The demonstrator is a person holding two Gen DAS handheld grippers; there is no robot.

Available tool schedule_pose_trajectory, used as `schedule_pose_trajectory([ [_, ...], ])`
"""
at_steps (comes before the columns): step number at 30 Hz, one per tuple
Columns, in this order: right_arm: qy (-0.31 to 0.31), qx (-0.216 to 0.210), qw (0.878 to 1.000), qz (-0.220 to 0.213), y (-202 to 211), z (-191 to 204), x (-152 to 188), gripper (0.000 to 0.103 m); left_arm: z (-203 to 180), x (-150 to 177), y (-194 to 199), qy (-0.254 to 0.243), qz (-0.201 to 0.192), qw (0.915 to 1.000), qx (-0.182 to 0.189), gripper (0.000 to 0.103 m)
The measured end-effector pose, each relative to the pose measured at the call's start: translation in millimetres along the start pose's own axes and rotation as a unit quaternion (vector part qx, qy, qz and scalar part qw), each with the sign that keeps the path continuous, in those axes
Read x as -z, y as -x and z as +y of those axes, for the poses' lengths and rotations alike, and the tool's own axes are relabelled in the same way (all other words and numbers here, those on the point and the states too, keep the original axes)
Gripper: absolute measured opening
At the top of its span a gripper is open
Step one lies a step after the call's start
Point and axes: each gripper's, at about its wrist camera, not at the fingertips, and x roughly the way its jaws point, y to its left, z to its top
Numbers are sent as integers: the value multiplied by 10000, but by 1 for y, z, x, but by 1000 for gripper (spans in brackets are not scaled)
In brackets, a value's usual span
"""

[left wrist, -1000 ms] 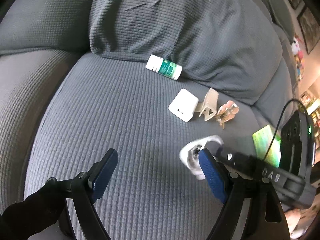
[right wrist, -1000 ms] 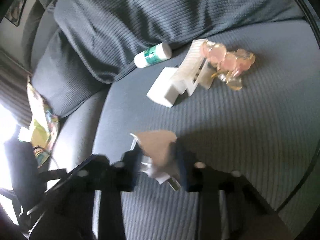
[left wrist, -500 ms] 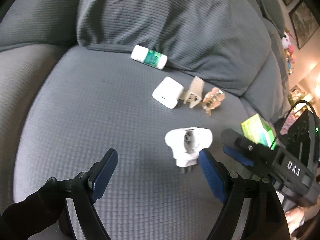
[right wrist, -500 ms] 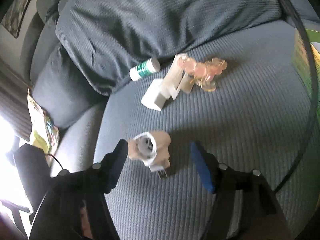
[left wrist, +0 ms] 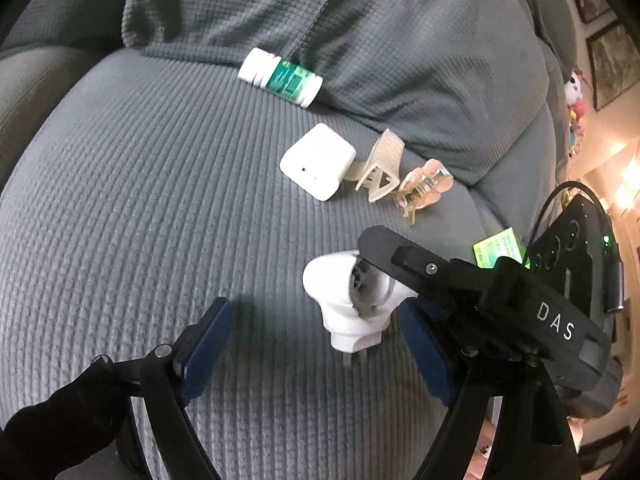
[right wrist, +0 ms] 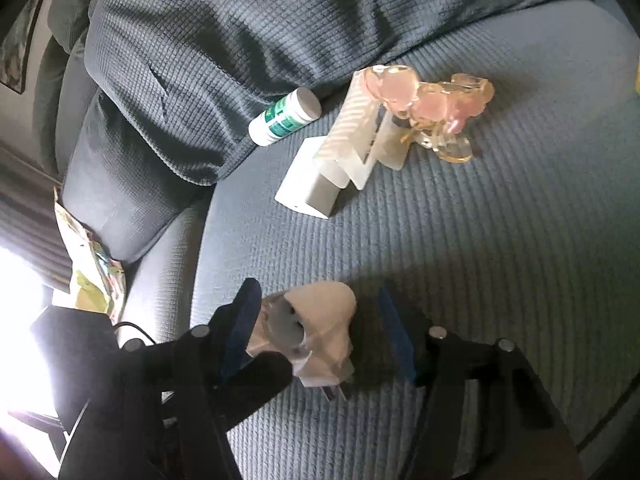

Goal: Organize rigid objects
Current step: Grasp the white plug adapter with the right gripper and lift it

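Near the front edge of the sofa seat [left wrist: 120, 208], the white plug adapter [left wrist: 352, 304] lies between the right gripper [right wrist: 320, 328] jaws, which have just been closing without yet pinching it. Close squarely on its body. The left gripper [left wrist: 316, 344] stays spread.

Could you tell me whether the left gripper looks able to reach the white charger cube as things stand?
Probably yes: the left gripper is open, and bare cushion lies ahead toward the charger cube, with the plug adapter off to its right.
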Motion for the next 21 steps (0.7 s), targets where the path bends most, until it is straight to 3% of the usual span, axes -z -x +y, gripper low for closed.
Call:
schedule_pose_trajectory([
  [2, -129, -170, 9998, 62, -3, -4, -1, 53, 0, -2, -1, -31, -38, 10000, -6, 84],
  [6, -294, -453, 9984, 190, -12, -5, 0, 51, -4, -1, -3, -82, -7, 9996, 268, 51],
  [9, -47, -346, 9993, 151, -10, 3, 2, 51, -14, 3, -2, -260, -61, 9996, 46, 51],
  [14, 79, -404, 9990, 191, 2, 6, 1, 51, -24, 3, 9, -351, -157, 9992, 63, 51],
  [21, 293, -666, 9960, -515, 54, 21, 4, 52, -62, 14, 47, -837, -741, 9934, 261, 51],
])
